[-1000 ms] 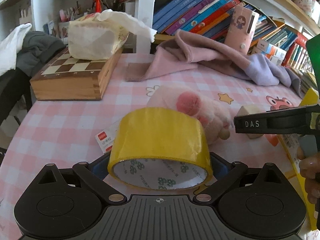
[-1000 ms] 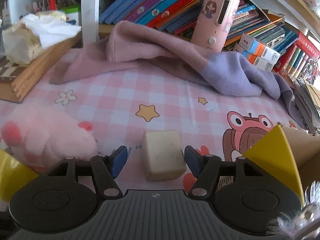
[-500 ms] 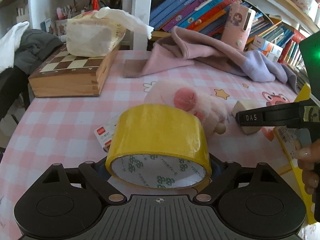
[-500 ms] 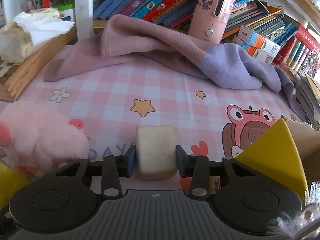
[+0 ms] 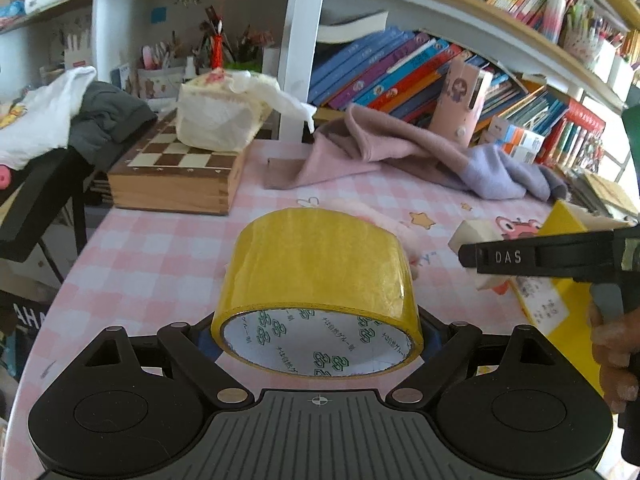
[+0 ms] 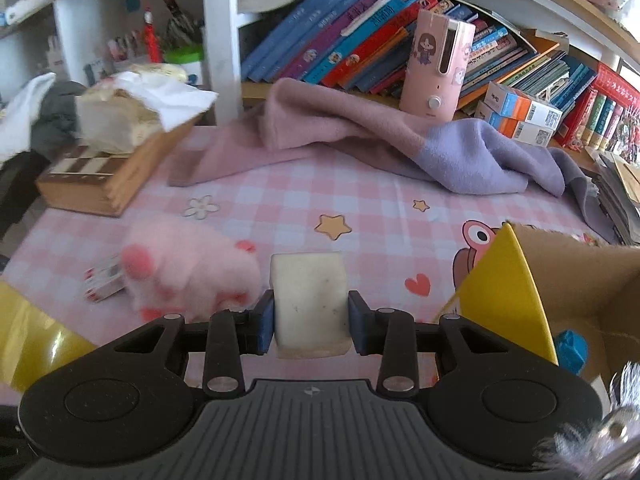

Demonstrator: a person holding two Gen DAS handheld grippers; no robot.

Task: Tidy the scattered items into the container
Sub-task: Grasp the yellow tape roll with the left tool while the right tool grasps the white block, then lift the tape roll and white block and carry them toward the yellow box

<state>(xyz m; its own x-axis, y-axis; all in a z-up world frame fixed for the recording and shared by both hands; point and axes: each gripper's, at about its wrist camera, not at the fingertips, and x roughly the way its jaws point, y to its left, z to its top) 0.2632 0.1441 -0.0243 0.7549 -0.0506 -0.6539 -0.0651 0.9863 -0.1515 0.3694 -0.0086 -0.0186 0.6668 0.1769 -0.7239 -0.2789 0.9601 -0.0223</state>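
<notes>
My left gripper point(image 5: 318, 336) is shut on a yellow tape roll point(image 5: 320, 268) and holds it above the pink checked table. My right gripper point(image 6: 311, 322) is shut on a cream block point(image 6: 308, 300), lifted off the table; the block also shows in the left wrist view point(image 5: 474, 232). A yellow cardboard box point(image 6: 516, 280), the container, stands open at the right, with a blue item point(image 6: 572, 352) inside. A pink plush toy point(image 6: 188, 272) lies on the table left of the block. A small red-and-white card point(image 6: 104, 284) lies beside it.
A wooden chess box point(image 5: 176, 176) with a tissue pack point(image 5: 220, 120) stands at the back left. A pink and purple cloth point(image 6: 380, 148) lies along the back. A pink cylinder point(image 6: 438, 64) and books point(image 6: 340, 52) fill the shelf behind.
My right gripper closed on the cream block and lifted it. My left gripper raised the tape roll higher above the table.
</notes>
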